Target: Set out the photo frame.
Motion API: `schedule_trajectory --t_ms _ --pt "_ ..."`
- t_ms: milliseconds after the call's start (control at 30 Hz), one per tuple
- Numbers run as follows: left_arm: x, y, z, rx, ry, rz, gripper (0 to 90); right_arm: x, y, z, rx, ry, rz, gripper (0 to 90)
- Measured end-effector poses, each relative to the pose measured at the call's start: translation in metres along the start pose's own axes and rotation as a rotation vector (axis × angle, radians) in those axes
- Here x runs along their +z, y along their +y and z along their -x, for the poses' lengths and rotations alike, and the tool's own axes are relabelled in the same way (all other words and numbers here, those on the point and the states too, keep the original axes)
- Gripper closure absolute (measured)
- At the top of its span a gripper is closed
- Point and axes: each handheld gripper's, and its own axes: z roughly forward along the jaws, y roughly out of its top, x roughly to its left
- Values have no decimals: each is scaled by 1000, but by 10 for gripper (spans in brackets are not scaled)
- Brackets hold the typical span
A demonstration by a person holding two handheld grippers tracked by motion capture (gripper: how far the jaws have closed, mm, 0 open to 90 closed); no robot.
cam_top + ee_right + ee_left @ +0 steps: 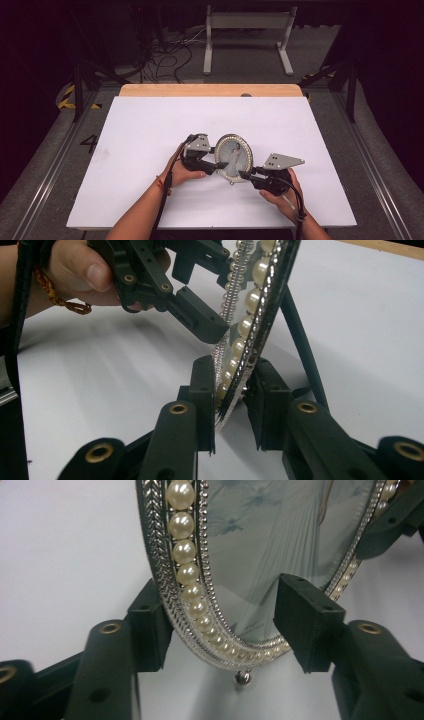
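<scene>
Frame: an oval picture frame (pixel 233 157) with a silver rim and a ring of pearls round the glass, standing near the middle of the white worktop (pixel 150 130), a bit toward the person's side. There's a pale, faint picture behind the glass, can't really make out what it is.

Frame up close: in the left gripper view you get the frame (pixel 200 580) slanting across, pearls running down the rim, and a little silver ball foot at the bottom edge. In the right gripper view the frame (pixel 245 335) is seen edge-on, with a thin dark prop leg leaning out behind it down to the worktop (pixel 375 330).

Left gripper: the left gripper (pixel 218 165) comes in from the frame's left side. Its fingers (pixel 150 625) sit either side of the lower rim, one behind, one in front of the glass. Looks like there's a gap on both sides, so spread and not squeezing as far as I can see.

Right gripper: the right gripper (pixel 244 175) is at the frame's lower right edge. Its fingers (pixel 202 390) are clamped onto the rim, pearls pinched right between them.

Hands: left hand (pixel 184 172) and right hand (pixel 282 192) each wrapped round a gripper, forearms coming in from the near edge.

Background: a strip of bare wood along the far edge of the worktop, grey floor and cables beyond.
</scene>
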Motion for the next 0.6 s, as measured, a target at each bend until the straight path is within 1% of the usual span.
schedule_trajectory --t_ms 67,133,200,233,333,433,467,533,600 --pt "-6 -2 0 -8 -5 7 531 0 0 3 14 -11 -5 743" --pt "-8 -3 2 -13 8 1 579 0 -2 7 30 -9 -4 740" --pt "-10 -3 5 -10 20 -17 594 0 -2 10 48 0 6 738" --pt "-10 -3 6 -9 23 -24 598 1 -2 10 48 -9 4 735" --pt "-13 -5 7 -18 21 -25 640 3 -1 13 59 -15 7 730" --pt "-15 -6 12 -26 36 -29 639 4 -1 14 64 -24 8 724" --pt "-15 -7 12 -27 41 -29 639 5 -1 14 62 -26 8 716" --pt "-15 -8 13 -31 49 -23 638 5 -1 14 59 -53 7 644" --pt "-15 -8 13 -33 54 -21 643 5 -1 14 64 -60 7 633"
